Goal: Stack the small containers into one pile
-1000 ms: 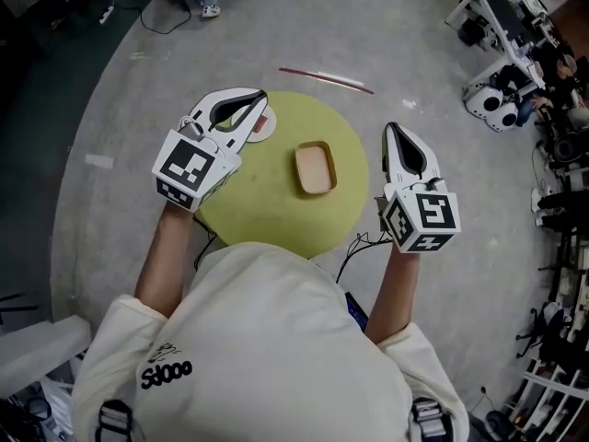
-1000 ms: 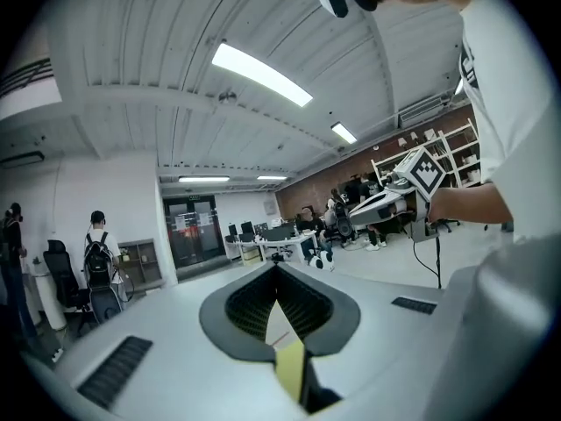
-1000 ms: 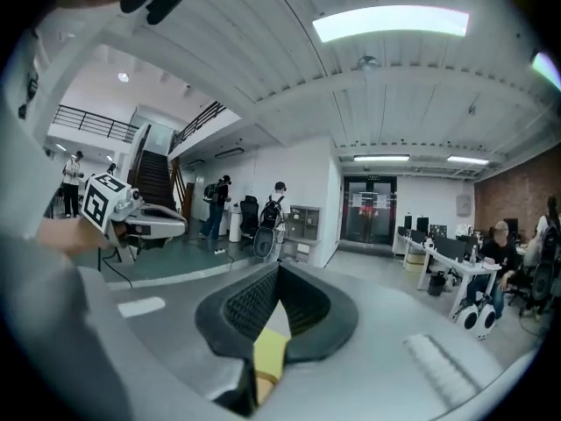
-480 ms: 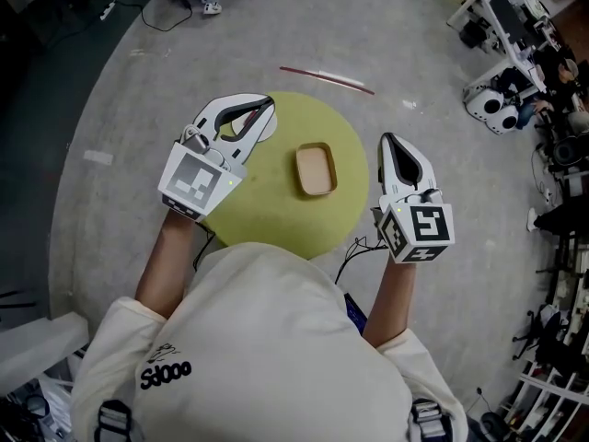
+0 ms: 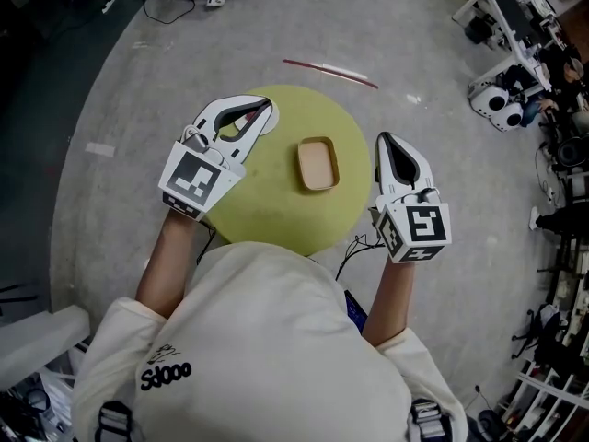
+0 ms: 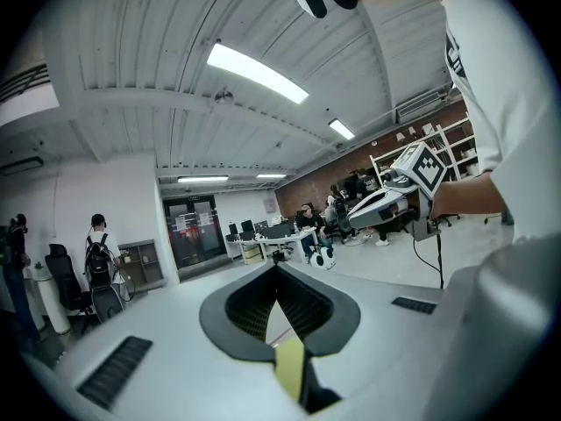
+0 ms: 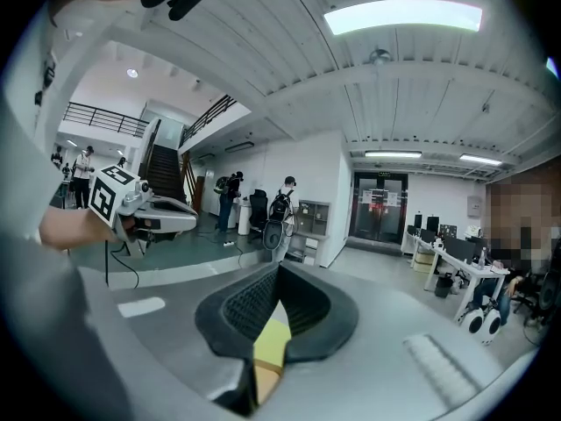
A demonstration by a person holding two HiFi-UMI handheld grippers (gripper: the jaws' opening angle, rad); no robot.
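A small tan rectangular container [image 5: 317, 164] lies alone near the middle of the round yellow-green table [image 5: 267, 205]. My left gripper [image 5: 269, 105] hovers over the table's far left part, jaws shut with nothing between them. In the left gripper view its tips [image 6: 277, 268] meet and a strip of table shows through the gap below. My right gripper [image 5: 381, 137] is held just off the table's right edge, beside the container and apart from it. It is shut and empty too, its tips [image 7: 280, 268] closed together in the right gripper view.
A thin red and white rod [image 5: 329, 71] lies on the grey floor beyond the table. A black cable [image 5: 354, 247] hangs by the table's near right edge. White robot parts and equipment [image 5: 497, 99] crowd the far right. People stand in the background of both gripper views.
The left gripper has shifted slightly right over the table; a small white and red round thing seen by its tips a second ago no longer shows. The container has not moved.
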